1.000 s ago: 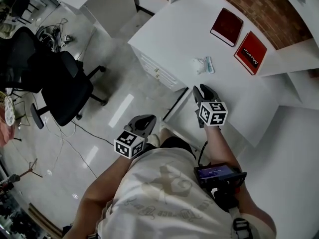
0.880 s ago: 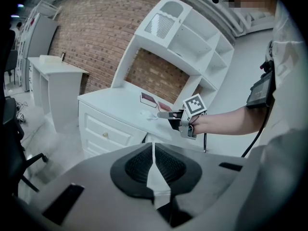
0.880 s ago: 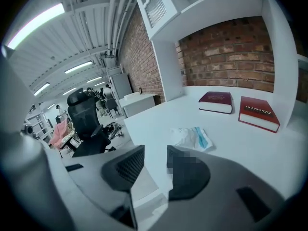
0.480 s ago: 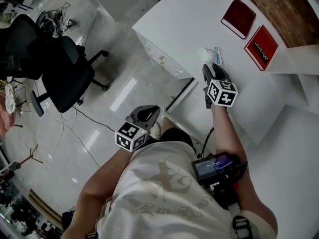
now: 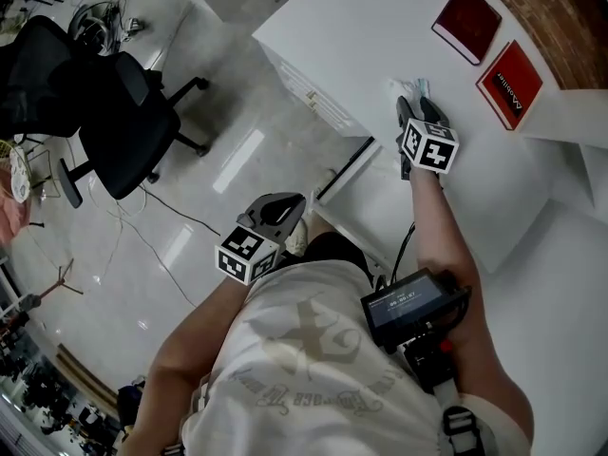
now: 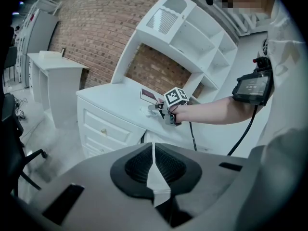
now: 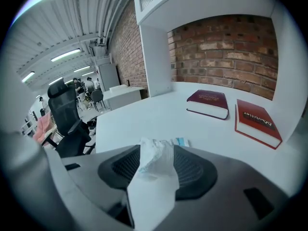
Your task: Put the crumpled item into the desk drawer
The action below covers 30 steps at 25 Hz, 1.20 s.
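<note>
**Wad on the desk, right tongs open around it**

The wad (image 7: 153, 160) is white, thin and wrinkled, bunched into a loose lump with a pale blue-printed end sticking out. It lies on the desk (image 5: 356, 36), near the middle of the top and behind the front edge. The right gripper view shows it standing in the gap between that gripper's jaws.

The floor (image 5: 223, 174) beside the desk is glossy pale tile with cables trailing across it. The desk is plain white, and a brick wall (image 7: 226, 42) rises behind it under white shelving. Its drawers (image 6: 107, 131), with small knobs, fill the desk's left end and sit flush. A black chair (image 5: 109, 126) stands off that drawer end. Two books lie flat at the back of the desk: a dark red book (image 5: 466, 24) and, to its right, a brighter red book (image 5: 510, 84).

The right arm reaches straight out over the desk, with a small screen (image 5: 410, 304) strapped to the forearm. The right gripper (image 5: 418, 114) tilts down at the wad; its jaws have just been opening and stand wide, pads off the wad. The left gripper (image 6: 150, 153) hangs low in front of the desk, pointing at the drawers, its jaws together on nothing.
</note>
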Each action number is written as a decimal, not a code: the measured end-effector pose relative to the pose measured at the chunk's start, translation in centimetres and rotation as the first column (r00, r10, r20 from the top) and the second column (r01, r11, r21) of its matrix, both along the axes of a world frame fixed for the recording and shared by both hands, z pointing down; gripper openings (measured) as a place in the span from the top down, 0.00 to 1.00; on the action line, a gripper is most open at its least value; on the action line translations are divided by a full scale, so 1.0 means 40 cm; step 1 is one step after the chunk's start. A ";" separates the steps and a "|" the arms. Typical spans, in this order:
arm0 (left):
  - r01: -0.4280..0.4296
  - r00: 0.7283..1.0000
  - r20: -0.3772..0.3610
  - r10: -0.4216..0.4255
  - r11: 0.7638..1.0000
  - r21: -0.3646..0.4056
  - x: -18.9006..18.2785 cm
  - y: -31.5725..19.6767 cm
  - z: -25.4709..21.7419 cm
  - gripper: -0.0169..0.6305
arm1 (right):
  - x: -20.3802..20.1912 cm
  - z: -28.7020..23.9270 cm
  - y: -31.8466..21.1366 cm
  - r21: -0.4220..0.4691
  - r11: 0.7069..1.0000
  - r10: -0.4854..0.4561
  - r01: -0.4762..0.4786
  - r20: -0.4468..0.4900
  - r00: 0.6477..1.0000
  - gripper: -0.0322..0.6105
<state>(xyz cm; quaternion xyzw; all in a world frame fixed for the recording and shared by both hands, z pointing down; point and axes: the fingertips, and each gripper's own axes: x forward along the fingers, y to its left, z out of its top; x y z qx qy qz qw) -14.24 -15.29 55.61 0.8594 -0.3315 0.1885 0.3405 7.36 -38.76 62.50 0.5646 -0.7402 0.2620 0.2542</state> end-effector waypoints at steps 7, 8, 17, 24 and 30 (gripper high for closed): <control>-0.005 1.000 0.007 0.005 1.000 -0.023 0.009 -0.004 0.005 0.92 | 0.026 0.050 -0.034 -0.045 0.998 0.036 -0.037 -0.017 0.999 0.55; -0.009 1.000 0.005 0.009 1.000 -0.027 0.013 -0.005 0.006 0.92 | 0.029 0.056 -0.035 -0.053 0.998 0.041 -0.041 -0.013 0.999 0.55; -0.027 1.000 0.006 0.028 0.998 -0.053 0.041 -0.025 0.031 0.92 | 0.031 0.084 -0.035 -0.098 0.994 0.047 -0.048 -0.008 0.999 0.58; -0.025 1.000 0.013 0.026 0.998 -0.066 0.042 -0.030 0.047 0.92 | 0.018 0.075 -0.023 -0.093 0.995 0.042 -0.041 0.013 0.999 0.63; -0.016 1.000 0.010 0.017 0.998 -0.062 0.032 -0.020 0.050 0.92 | 0.001 0.062 -0.011 -0.069 0.997 0.027 -0.025 0.031 0.999 0.63</control>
